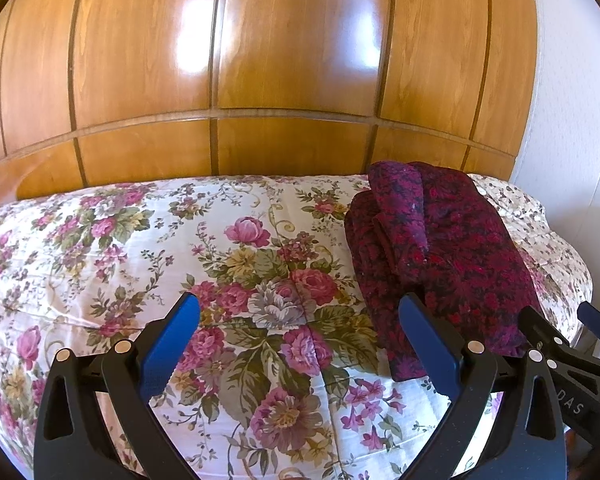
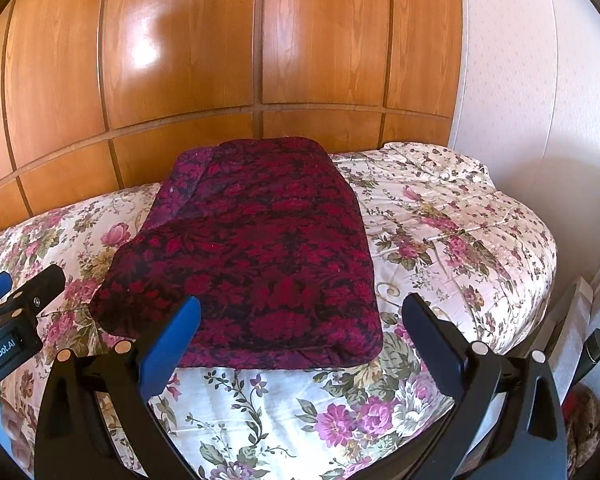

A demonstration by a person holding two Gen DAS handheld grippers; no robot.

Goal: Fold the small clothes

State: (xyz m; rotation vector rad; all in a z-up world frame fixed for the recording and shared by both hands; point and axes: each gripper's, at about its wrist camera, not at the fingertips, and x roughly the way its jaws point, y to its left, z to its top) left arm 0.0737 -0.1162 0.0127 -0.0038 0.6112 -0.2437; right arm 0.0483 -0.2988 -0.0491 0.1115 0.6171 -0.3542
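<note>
We see the dark red patterned garment (image 2: 256,252) lying folded into a thick rectangle on the floral bedspread (image 2: 440,240), toward the bed's far side near the wooden wardrobe (image 2: 220,60). Our right tool (image 2: 300,312) hovers over its near edge, released and gripping nothing. Our left tool (image 1: 298,308) is likewise spread wide and empty above bare bedspread just left of the garment.

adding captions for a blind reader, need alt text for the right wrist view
A folded dark red floral-patterned garment lies on a white quilted bedspread printed with pink roses, just beyond the open right gripper. Glossy wooden wall panelling rises behind.
</note>
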